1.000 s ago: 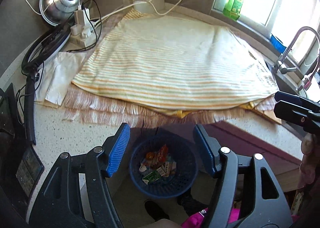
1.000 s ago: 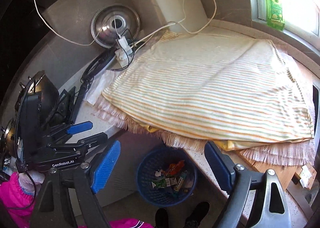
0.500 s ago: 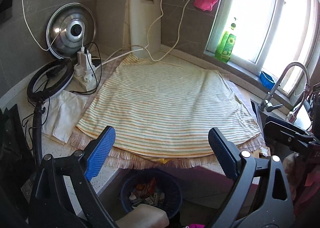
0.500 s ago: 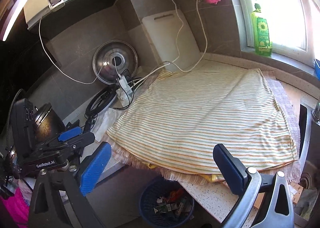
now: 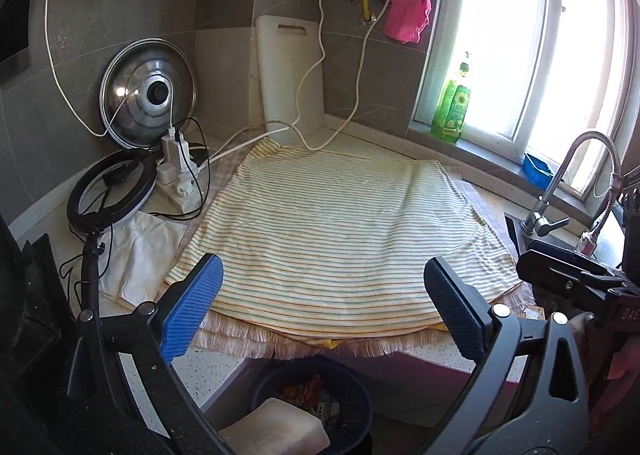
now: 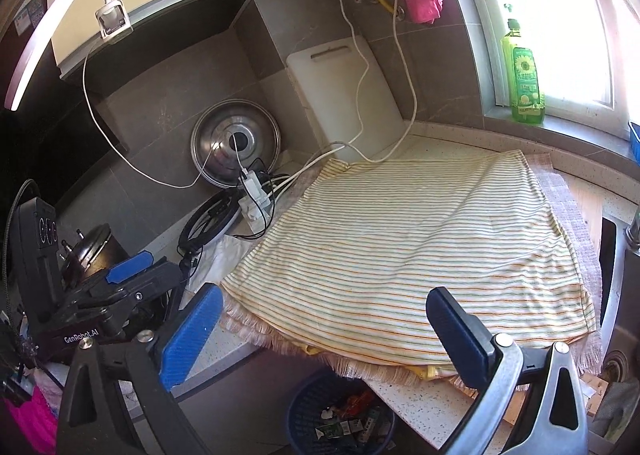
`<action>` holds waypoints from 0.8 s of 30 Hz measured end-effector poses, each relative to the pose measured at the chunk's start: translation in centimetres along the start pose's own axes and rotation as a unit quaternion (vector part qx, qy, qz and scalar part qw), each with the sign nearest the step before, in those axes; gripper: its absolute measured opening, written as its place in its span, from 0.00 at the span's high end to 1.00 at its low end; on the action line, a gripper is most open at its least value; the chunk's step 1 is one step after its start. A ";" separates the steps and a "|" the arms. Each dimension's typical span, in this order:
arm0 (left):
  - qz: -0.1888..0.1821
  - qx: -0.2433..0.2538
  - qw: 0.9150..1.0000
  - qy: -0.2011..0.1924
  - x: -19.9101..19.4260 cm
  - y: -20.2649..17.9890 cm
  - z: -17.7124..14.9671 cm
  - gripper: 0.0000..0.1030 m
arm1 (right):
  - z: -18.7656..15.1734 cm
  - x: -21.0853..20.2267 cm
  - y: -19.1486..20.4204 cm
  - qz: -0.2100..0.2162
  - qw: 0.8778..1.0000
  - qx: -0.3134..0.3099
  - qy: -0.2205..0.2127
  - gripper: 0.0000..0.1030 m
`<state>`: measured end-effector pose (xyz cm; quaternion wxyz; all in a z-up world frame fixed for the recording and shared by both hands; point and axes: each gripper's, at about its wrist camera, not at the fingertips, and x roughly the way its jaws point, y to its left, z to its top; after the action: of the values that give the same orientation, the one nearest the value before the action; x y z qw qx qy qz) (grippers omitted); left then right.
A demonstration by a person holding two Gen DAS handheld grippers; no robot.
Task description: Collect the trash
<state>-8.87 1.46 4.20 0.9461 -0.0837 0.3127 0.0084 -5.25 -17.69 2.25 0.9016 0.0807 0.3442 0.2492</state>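
A dark blue perforated bin [image 5: 354, 395] stands on the floor below the counter edge, with wrappers and scraps [image 5: 310, 395] inside. A pale beige shape [image 5: 276, 431] that I cannot identify covers part of the bin. My left gripper [image 5: 320, 271] hovers above the striped cloth [image 5: 332, 231]; its jaws are opening wide with nothing between them. My right gripper [image 6: 322, 297] is open and empty over the same cloth [image 6: 420, 239]. The right wrist view shows the bin [image 6: 304, 411] and its trash [image 6: 344, 425] at the bottom. The cloth's top is bare.
A pot lid [image 5: 148, 95], power strip with cables [image 5: 176, 179], ring light [image 5: 112, 191] and white cutting board [image 5: 290, 75] line the back wall. A green bottle [image 5: 450, 103] stands on the sill. The faucet [image 5: 560, 183] and sink are at the right.
Both grippers have risen and tilted up, so the bin slid from between the fingers to the bottom of each view. Both pairs of jaws spread wider.
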 end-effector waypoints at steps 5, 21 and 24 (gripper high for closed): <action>0.000 0.000 1.000 0.006 0.3 -0.1 -0.2 0.01 | -0.1 0.3 -0.2 0.003 1.000 0.004 0.003 0.00; -0.019 -0.016 1.000 0.017 0.8 -0.2 -0.3 0.01 | -0.4 0.5 -0.3 0.007 1.000 0.016 0.006 0.00; -0.023 -0.022 0.999 0.019 0.9 -0.2 -0.2 0.01 | -0.5 0.5 -0.3 0.008 1.000 0.017 0.007 0.00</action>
<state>-8.31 1.18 3.54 0.9380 -0.1117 0.3281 -0.0081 -5.15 -17.73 1.51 0.8954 0.0975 0.3543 0.2514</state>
